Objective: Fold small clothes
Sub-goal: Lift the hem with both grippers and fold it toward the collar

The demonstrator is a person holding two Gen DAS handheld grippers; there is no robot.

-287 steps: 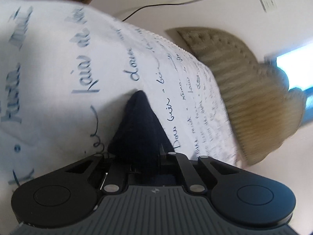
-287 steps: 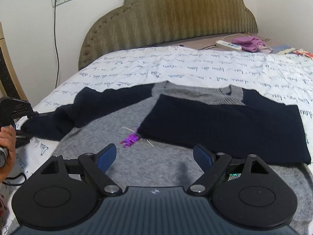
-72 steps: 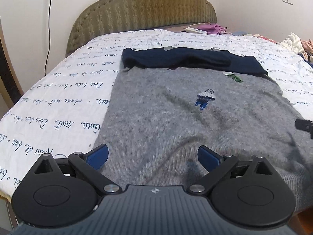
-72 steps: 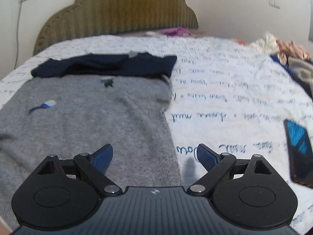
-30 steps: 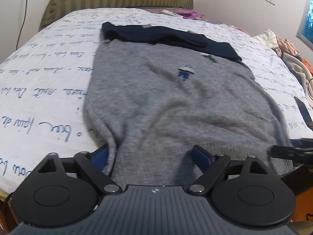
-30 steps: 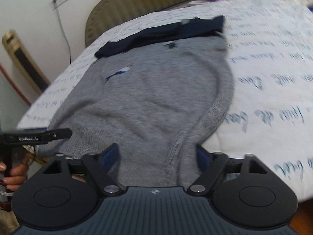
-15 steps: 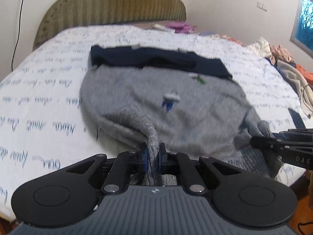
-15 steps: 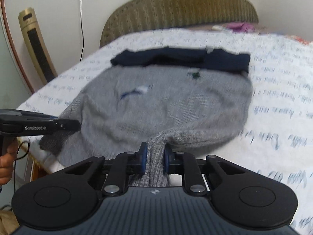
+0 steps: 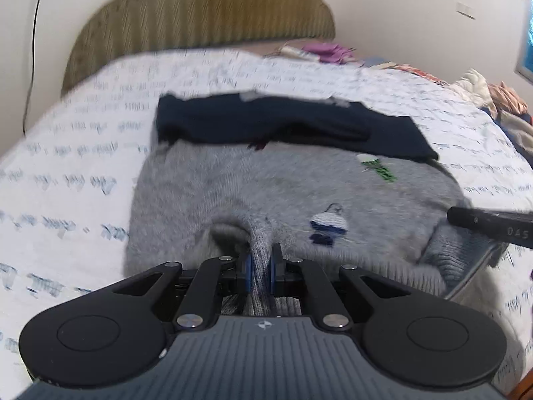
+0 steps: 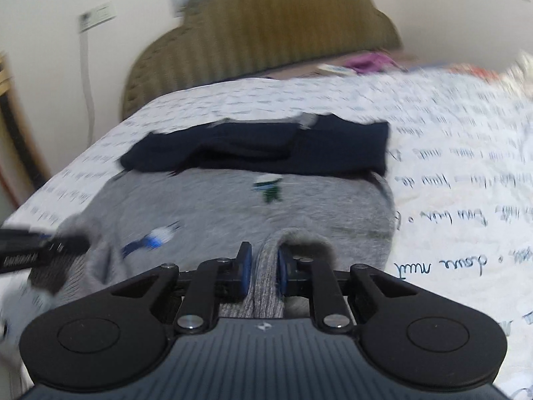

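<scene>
change: bottom edge of soft grey knitted sweater (image 9: 233, 193) now lifted toward its dark blue folded sleeves (image 9: 283, 126) | left hand-held gripper (image 9: 260, 266) pinching it | right hand-held gripper (image 10: 261, 266) pinching it | meaning: bottom-up fold has begun

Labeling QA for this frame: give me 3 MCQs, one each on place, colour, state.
1. Where do the folded sleeves lie on the sweater?
A. at its far end, toward the headboard
B. at the near hem
C. off the bed

2. What colour are the sleeves?
A. red
B. navy
C. white

3. What is the left gripper doing?
A. open
B. shut on the sweater
C. out of view

A: the sleeves sit past the grey body.
B: they are dark blue.
B: its fingers pinch grey knit.
</scene>
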